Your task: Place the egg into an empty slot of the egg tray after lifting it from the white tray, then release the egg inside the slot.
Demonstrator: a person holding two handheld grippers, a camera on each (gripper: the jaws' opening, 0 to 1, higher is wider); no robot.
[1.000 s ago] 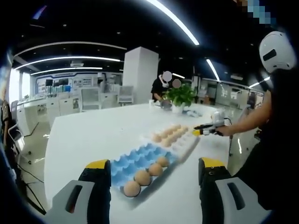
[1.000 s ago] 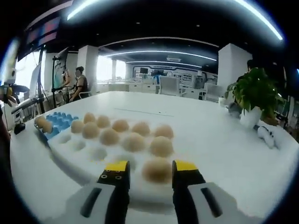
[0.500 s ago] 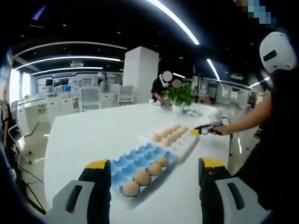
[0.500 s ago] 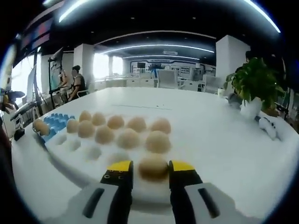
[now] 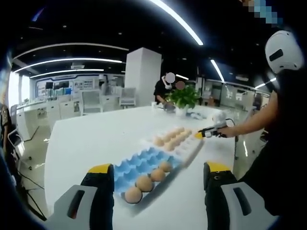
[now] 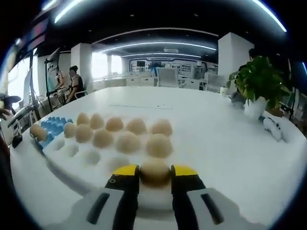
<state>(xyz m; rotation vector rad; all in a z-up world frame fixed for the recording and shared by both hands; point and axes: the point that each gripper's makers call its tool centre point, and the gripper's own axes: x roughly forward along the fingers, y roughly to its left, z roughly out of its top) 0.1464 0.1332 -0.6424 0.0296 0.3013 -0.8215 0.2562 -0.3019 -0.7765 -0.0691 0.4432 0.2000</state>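
In the right gripper view my right gripper (image 6: 155,171) is shut on a brown egg (image 6: 154,172) in the nearest slot of the white tray (image 6: 84,165). Several more eggs sit in rows behind it. The blue egg tray (image 6: 52,125) lies past the white tray at the left, with an egg (image 6: 38,132) at its end. In the left gripper view my left gripper (image 5: 159,168) stands open above the blue egg tray (image 5: 139,162), which holds several eggs along its right edge. Beyond it the right gripper (image 5: 200,135) reaches in over the white tray (image 5: 189,146).
Both trays lie on a long white table (image 5: 91,139). A potted plant (image 6: 259,88) and a small white object (image 6: 274,134) stand at the table's far right. A person's arm (image 5: 249,122) holds the right gripper. People stand behind the plant (image 5: 184,97).
The right jaws moved forward and closed from either side onto the nearest egg in the white tray. The left gripper has stayed open and nearly still.
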